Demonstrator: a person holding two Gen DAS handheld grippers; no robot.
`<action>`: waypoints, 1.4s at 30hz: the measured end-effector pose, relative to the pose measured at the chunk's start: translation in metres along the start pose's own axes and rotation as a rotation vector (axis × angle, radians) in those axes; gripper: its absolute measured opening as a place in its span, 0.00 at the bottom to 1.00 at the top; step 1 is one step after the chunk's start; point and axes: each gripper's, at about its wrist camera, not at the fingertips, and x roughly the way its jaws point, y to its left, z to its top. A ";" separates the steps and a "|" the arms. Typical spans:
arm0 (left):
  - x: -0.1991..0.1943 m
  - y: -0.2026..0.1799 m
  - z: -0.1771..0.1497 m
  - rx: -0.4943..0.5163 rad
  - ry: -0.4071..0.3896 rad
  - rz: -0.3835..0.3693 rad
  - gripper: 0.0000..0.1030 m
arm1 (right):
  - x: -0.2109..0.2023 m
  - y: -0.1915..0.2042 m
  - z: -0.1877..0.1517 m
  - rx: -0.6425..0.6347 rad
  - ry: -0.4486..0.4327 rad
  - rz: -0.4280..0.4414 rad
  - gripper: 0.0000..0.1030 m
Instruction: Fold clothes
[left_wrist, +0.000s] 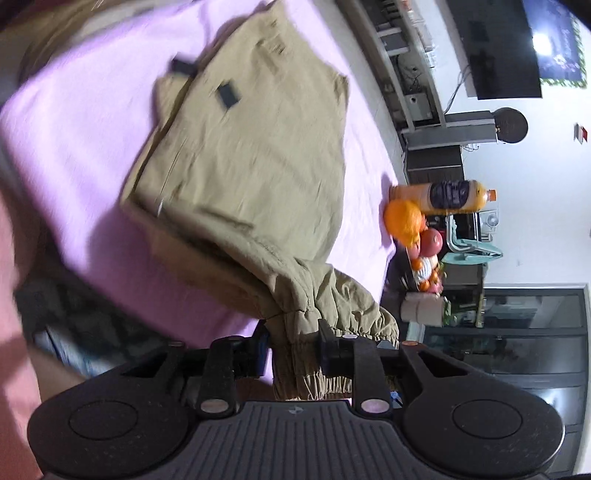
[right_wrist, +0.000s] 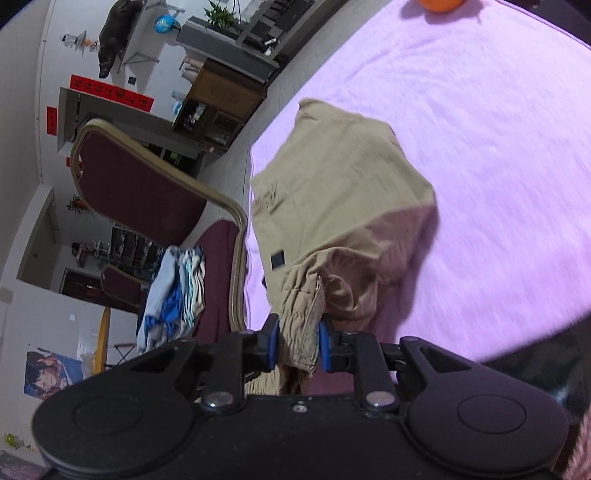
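Each hand-held gripper, left (left_wrist: 293, 349) and right (right_wrist: 297, 343), pinches an elasticated cuff of the soft, limp khaki trousers (left_wrist: 251, 147) draped on the lilac-covered table (right_wrist: 498, 147); the gathered hems look like the surest hold.

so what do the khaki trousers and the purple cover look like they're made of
Khaki trousers: thin matte woven cloth, perhaps cotton or nylon; it crinkles finely and gathers at the elastic cuff.
Purple cover: soft matte fabric with a slightly fuzzy look, possibly fleece or brushed cotton; blur leaves it open.
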 end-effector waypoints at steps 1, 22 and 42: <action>0.000 -0.006 0.005 0.039 -0.028 0.024 0.35 | 0.004 0.002 0.005 -0.002 -0.006 -0.002 0.21; 0.006 -0.037 0.108 0.486 -0.353 0.348 0.68 | 0.066 0.037 0.125 -0.269 -0.129 -0.072 0.69; 0.110 0.009 0.222 0.334 -0.213 0.413 0.51 | 0.164 -0.085 0.213 -0.120 0.047 -0.004 0.40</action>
